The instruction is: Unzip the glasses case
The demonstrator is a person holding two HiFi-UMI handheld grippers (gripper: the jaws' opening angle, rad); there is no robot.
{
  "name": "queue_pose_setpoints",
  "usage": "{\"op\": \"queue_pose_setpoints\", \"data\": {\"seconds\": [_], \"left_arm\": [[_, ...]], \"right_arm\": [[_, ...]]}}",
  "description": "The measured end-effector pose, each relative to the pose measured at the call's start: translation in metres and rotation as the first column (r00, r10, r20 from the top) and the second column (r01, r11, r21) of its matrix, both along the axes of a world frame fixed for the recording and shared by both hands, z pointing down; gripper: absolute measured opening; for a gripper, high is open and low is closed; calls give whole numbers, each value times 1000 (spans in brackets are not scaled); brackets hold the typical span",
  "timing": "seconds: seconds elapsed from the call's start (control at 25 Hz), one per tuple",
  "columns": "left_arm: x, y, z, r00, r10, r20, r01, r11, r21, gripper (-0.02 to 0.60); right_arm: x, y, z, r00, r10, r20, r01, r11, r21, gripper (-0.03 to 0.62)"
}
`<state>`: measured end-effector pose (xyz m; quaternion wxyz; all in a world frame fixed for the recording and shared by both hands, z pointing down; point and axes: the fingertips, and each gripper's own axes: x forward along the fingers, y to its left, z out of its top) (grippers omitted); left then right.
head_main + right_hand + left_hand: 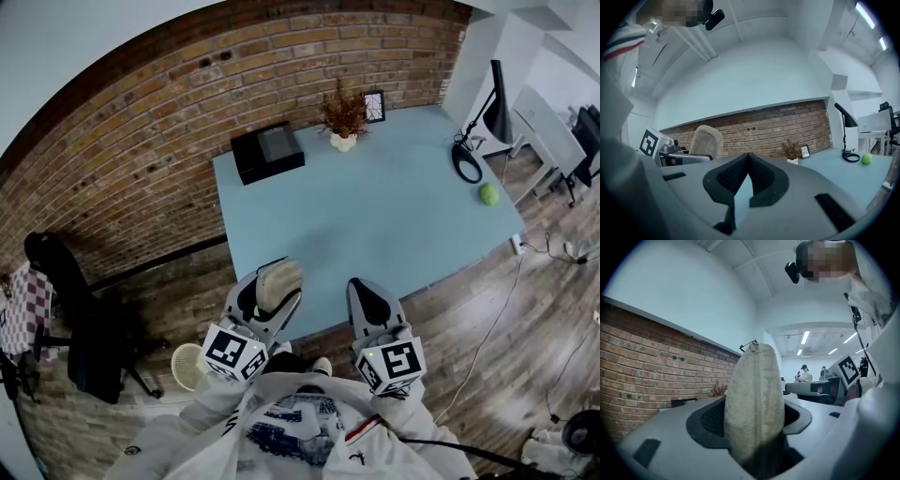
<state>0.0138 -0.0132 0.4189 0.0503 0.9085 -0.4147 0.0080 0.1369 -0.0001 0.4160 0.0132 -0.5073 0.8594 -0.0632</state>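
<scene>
Brickwork (141, 141) backs a pale blue table (375, 216) in the head view, with a wooden floor around it. At the table's far edge sit a black box (267, 152), a dried plant (343, 117) in a small white pot and a little picture frame (374, 106). A black lamp (495, 103) stands at the right corner, and a green ball (488, 194) lies near it. A dark chair (80, 319) stands off to the left on the floor. Close to the person's chest, the left gripper (270, 292) is clamped on a beige glasses case (282, 277), held in the air at the table's near edge. The right gripper (364, 286) is just beside it but apart, with its jaws pressed together and nothing in them. In the left gripper view the case stands upright between the dark pads, which press on its lower sides. A small zipper pull (753, 347) sticks up at its top end, and the zip seam running down the fabric looks closed. The right gripper's marker cube (849, 369) shows at the right, and a few people (805, 373) stand far off under strip lights. In the right gripper view the two jaws meet at their tips with only the table visible through the gap below. The case appears to the left, gripped in the other tool, while the plant, frame, lamp and ball line the table beyond.
</scene>
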Motion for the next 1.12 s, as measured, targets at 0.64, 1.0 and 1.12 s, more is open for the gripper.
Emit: {"op": "queue_pose_setpoints", "data": {"seconds": [0.64,1.0,1.12], "left_arm": [[4,4,6,1000,7,12,-7,1000,-5,291],[10,2,8,999,25,38,-25,1000,-3,291],[11,1,9,999,32,43,-32,999,-2,291]], "right_arm": [[-1,2,5,1000,-14,-5,14,1000,-12,15],[-2,-1,5,1000,-19,3,19,1000,-21,15],[-2,-3,5,1000,-21,0,21,1000,-19,15]]}}
